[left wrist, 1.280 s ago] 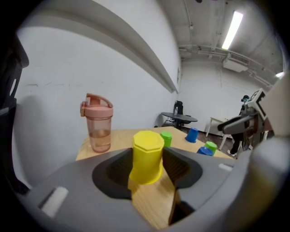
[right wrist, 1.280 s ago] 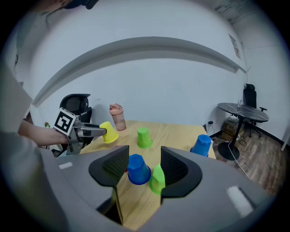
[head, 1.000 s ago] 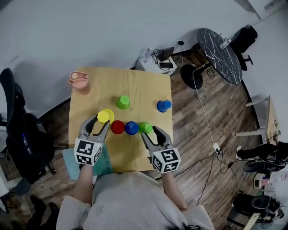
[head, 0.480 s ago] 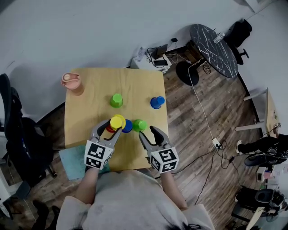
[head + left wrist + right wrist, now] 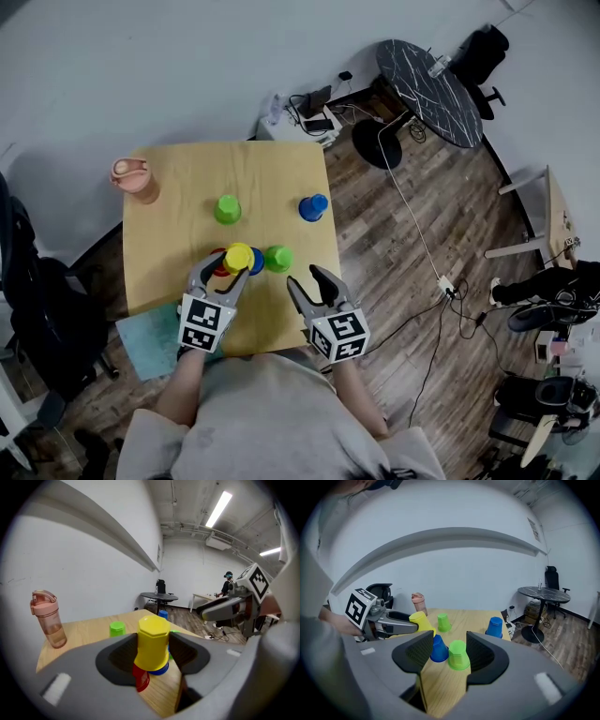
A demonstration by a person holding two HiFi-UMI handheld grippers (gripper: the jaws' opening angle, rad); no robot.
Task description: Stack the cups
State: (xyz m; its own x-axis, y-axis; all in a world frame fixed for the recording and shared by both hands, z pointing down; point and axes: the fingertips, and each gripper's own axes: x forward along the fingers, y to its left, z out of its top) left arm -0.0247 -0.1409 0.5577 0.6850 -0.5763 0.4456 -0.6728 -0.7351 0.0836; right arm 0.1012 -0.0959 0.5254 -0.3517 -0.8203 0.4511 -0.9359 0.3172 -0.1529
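Left gripper (image 5: pixel 152 645) — jaws clamped on an inverted yellow cup (image 5: pixel 152 639) with an octagonal base, held over the red cup (image 5: pixel 140 680) and the blue cup (image 5: pixel 161 669) near the wooden table's (image 5: pixel 178 187) front edge. Right gripper (image 5: pixel 450 651) — jaws wide apart, with an inverted green cup (image 5: pixel 458 656) standing untouched ahead between them. Each gripper's cube bears black-and-white square markers. A pink bottle (image 5: pixel 134 178) stands at the far left corner.

This looks like an office or lab room, with bare white walls (image 5: pixel 187 66), a plank floor (image 5: pixel 375 234) and strip lights (image 5: pixel 218 508) overhead. Far right, an office chair (image 5: pixel 478 52) stands by a round dark table (image 5: pixel 427 80), and cables (image 5: pixel 410 211) trail across the floor.
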